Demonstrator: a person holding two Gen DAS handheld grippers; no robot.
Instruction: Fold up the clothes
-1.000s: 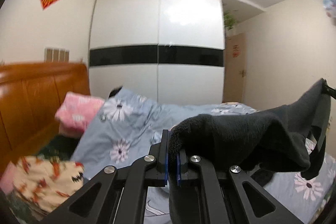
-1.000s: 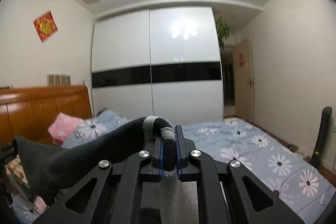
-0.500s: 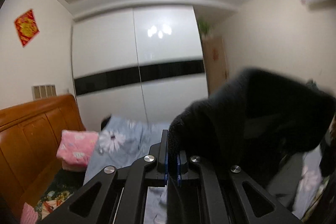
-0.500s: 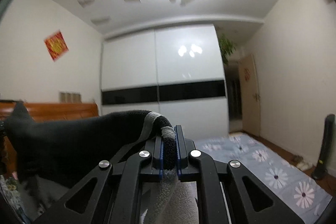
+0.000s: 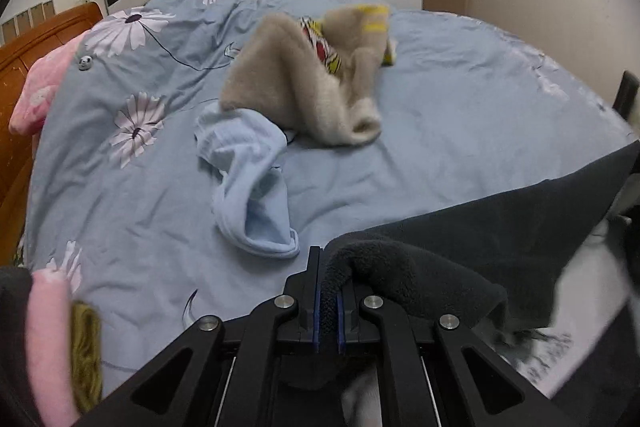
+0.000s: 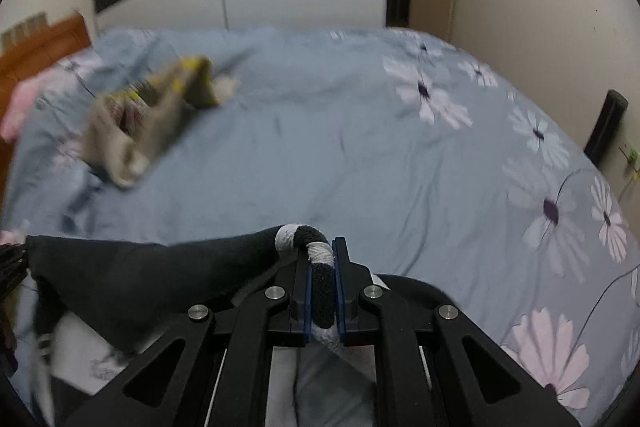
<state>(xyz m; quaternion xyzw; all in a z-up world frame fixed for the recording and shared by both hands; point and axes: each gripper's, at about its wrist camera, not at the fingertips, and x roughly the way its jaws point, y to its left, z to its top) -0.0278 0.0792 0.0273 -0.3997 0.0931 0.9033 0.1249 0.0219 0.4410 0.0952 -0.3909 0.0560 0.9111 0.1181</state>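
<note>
My left gripper (image 5: 328, 301) is shut on one edge of a dark grey fleece garment (image 5: 480, 227) that stretches to the right over the bed. My right gripper (image 6: 321, 291) is shut on the other edge of the same garment (image 6: 120, 275), where a white-grey trim shows; the cloth stretches to the left. The garment hangs between the two grippers, low over the blue flowered bedspread (image 5: 460, 115). Its lower part is hidden under the grippers.
A crumpled beige fleece garment (image 5: 312, 83) with yellow trim lies mid-bed, also in the right wrist view (image 6: 152, 115). A light blue garment (image 5: 248, 179) lies in front of it. A pink pillow (image 5: 44, 83) and wooden headboard (image 5: 24, 43) are at left. A dark stand (image 6: 606, 127) is at right.
Both grippers have swung down from pointing at the wardrobe and ceiling to pointing at the bed. The dark garment has come down with them, still held at both ends.
</note>
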